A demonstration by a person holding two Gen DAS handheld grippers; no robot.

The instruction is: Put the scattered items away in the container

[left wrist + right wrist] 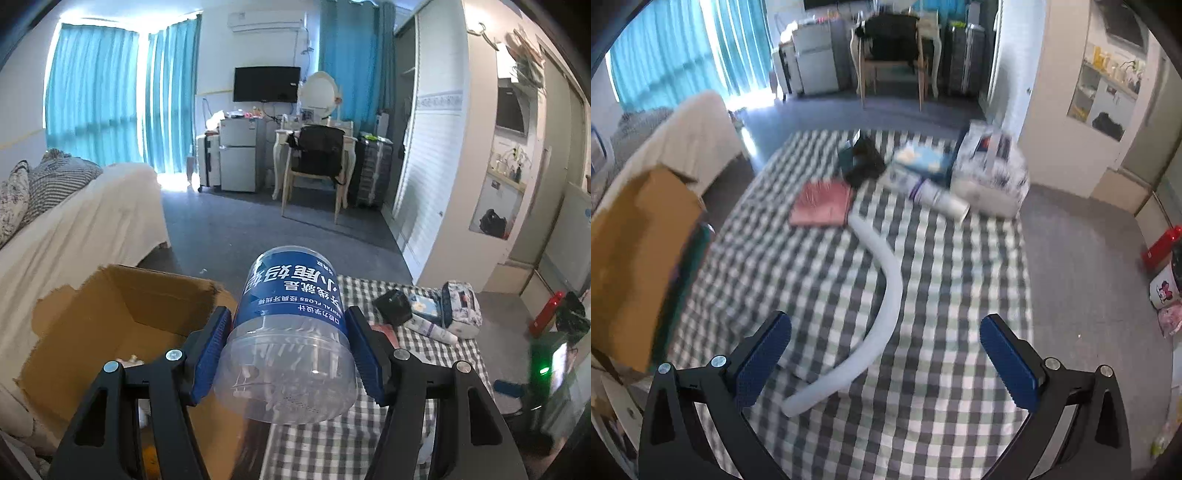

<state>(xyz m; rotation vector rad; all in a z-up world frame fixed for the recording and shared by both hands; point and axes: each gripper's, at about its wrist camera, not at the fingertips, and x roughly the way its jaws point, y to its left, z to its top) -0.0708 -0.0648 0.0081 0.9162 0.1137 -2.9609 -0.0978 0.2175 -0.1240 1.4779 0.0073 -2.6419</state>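
Note:
A clear plastic jar of dental floss picks [291, 332] with a blue label lies between the blue pads of my left gripper [288, 317], which is shut on it. The jar hangs at the right edge of an open cardboard box [122, 317], above the checked cloth [332, 443]. My right gripper [886, 325] stands open and empty over the checked cloth [960, 369]. A curved white hose [892, 291] lies on the cloth just below and between its fingers. Farther back lie a pink packet [822, 205], a black item [864, 162], a white tube [938, 197], a blue tissue pack [923, 158] and a patterned pouch [990, 173].
The cardboard box [639, 258] stands at the cloth's left edge, beside a bed with a white cover [74, 229]. Grey floor surrounds the cloth. A red object [1161, 245] and small bags lie on the floor at the right. A chair [317, 158] and desk stand at the far wall.

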